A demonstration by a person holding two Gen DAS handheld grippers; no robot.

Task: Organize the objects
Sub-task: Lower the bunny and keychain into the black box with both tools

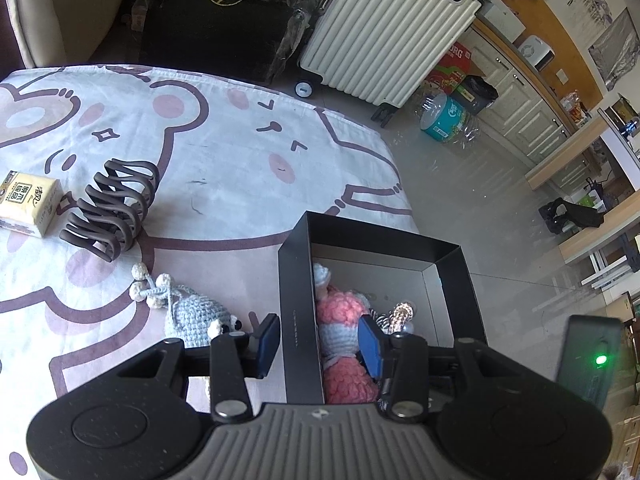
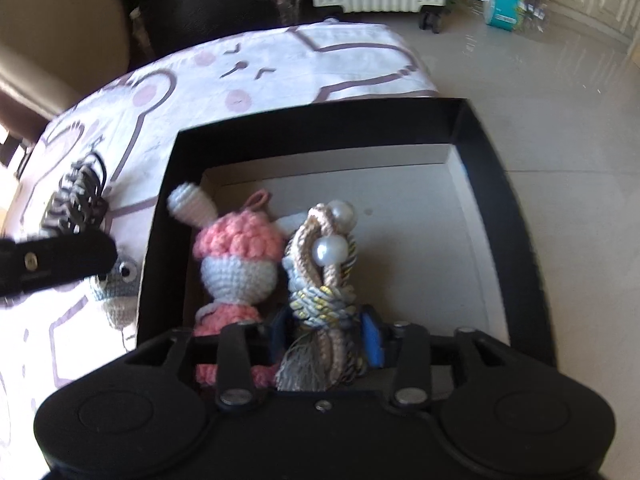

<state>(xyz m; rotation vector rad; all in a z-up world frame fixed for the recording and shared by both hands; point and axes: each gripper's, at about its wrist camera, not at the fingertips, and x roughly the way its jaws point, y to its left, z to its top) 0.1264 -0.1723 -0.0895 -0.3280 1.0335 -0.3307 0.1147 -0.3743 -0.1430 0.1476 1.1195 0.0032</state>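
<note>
Left of left claw: tissue pack, clip and grey toy, all outside box.

Left claw straddles box's left wall; I cannot tell whether pads clamp it.

Pink doll lies inside box, just left of right claw.

Tassel sits between right claw's jaws, in box, touching doll; I cannot confirm whether pads press.

Judged step: depositing tassel. Next: free jaws fully, lift clear without snagging cords, then fetch grey toy.

Only left view shows tissue pack; only right view shows whole tassel.
</note>
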